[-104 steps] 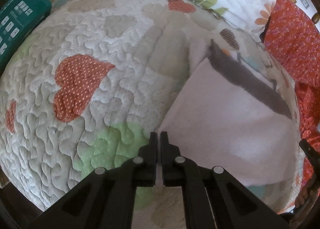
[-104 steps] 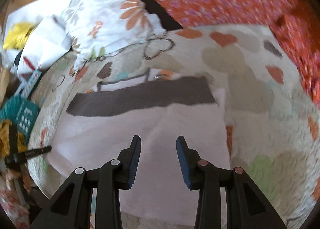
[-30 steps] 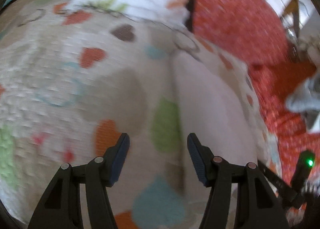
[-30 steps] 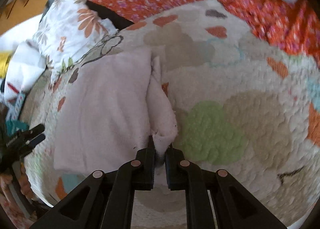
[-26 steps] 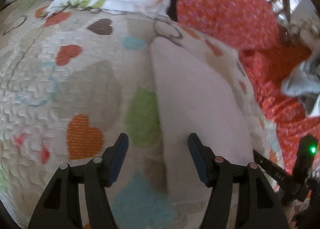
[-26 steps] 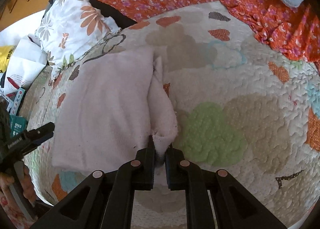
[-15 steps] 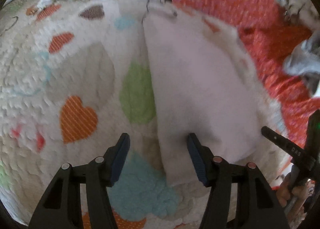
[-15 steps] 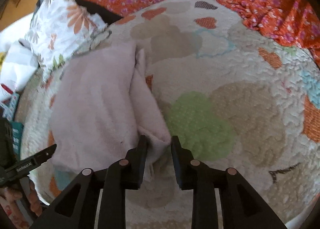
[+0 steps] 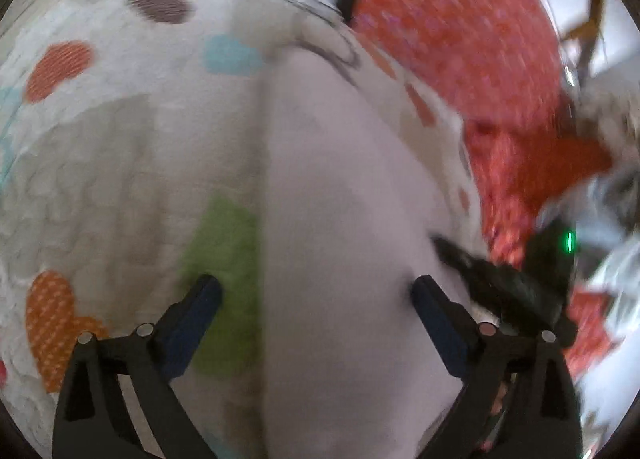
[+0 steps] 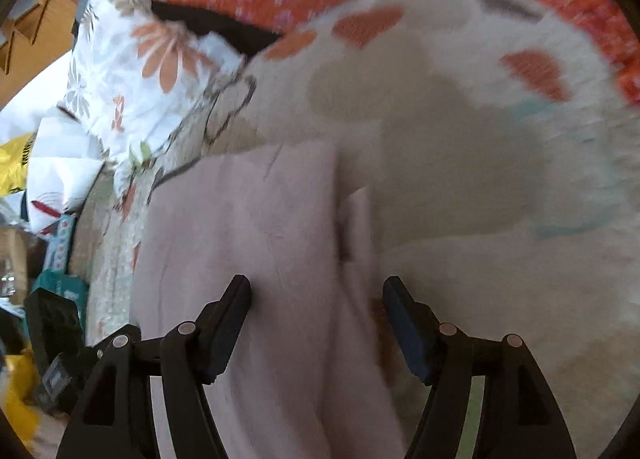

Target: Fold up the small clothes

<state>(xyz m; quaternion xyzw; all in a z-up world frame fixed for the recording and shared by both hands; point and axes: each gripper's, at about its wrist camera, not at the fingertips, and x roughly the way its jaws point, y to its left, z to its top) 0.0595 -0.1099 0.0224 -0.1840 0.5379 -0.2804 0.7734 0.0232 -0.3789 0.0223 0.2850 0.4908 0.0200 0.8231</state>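
A pale pink folded garment (image 9: pixel 344 219) lies flat on the heart-patterned quilt (image 9: pixel 100 147). My left gripper (image 9: pixel 316 291) is wide open just above its near end, holding nothing. In the right wrist view the same garment (image 10: pixel 248 243) lies folded with a narrow flap along its right edge. My right gripper (image 10: pixel 316 291) is wide open over the garment's near end, empty. The right gripper also shows at the right of the left wrist view (image 9: pixel 480 271), resting at the garment's edge.
Orange floral fabric (image 9: pixel 460 39) lies at the far right of the bed. A white floral pillow (image 10: pixel 132 71) sits at the far left. A teal box (image 10: pixel 60 283) and clutter lie off the bed's left edge. The quilt (image 10: pixel 480 179) extends to the right.
My right gripper has let go of the garment's folded edge and opened wide. My left gripper has opened wider and moved closer over the garment. Both views are blurred by motion.
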